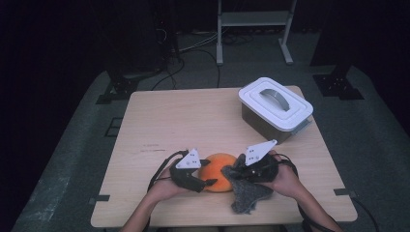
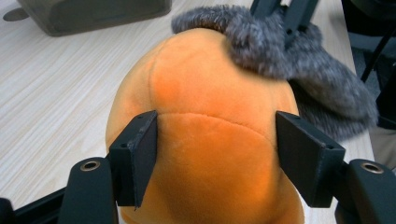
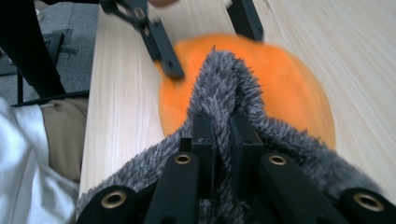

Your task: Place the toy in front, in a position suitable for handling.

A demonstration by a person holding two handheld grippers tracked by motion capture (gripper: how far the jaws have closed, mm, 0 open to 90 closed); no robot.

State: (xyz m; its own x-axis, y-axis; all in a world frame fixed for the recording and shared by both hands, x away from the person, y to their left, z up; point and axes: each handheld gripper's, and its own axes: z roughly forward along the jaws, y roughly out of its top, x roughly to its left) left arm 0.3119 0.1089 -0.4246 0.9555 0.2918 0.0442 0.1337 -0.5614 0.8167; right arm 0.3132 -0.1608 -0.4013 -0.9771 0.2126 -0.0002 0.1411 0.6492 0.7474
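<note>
Orange plush toy braced between one set of jaws, grey fuzzy cloth pinched in the other.

Plush first: big, rounded, soft and surely light; sits on the wooden table, bulging between the left gripper's two pads, which stand about half open and press its flanks. Likely to squash and roll rather than slip, so best held low across the widest seam, as now. Cloth next: limp, shaggy, featherweight, draped over the far top of the plush beyond the left fingertips. Clamped in a fold by the right gripper, jaws nearly shut on it, with loose pile spilling back around the fingers. Best gripped by a bunched fold, not an edge. Lidded white box well apart, beyond both.
</note>
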